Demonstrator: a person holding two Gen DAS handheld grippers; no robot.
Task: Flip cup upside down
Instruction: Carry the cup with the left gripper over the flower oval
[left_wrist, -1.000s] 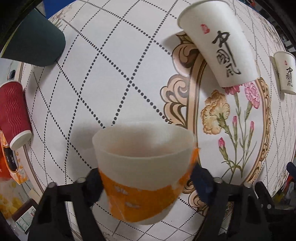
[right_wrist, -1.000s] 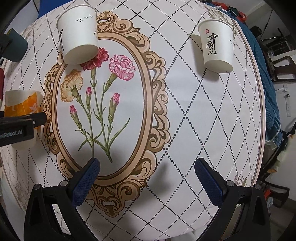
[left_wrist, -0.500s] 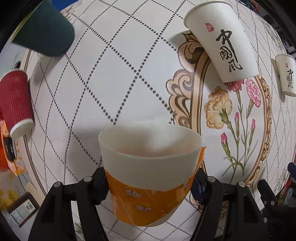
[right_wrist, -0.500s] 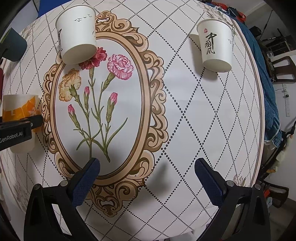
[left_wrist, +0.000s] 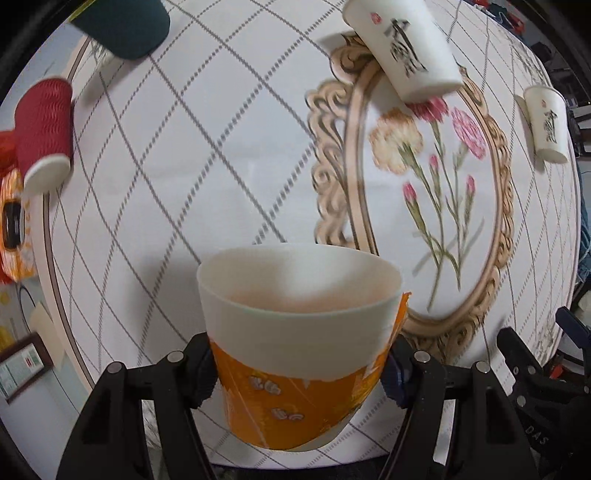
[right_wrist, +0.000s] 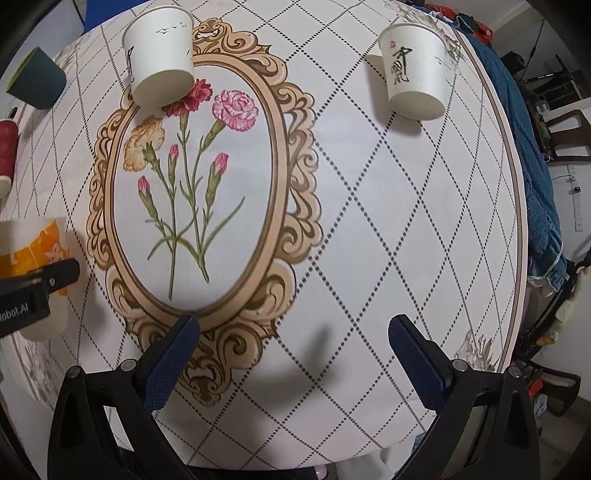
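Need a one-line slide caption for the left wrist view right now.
Left gripper clamps the orange-and-white cup, mouth facing away from the camera, above the floral tablecloth.

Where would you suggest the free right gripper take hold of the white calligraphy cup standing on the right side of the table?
I'd grip the white calligraphy cup across its side wall at mid-height, coming in level from the near side. It stands rim-down, wider at the table, so the taper could let fingers slide upward. The right gripper is open and empty.
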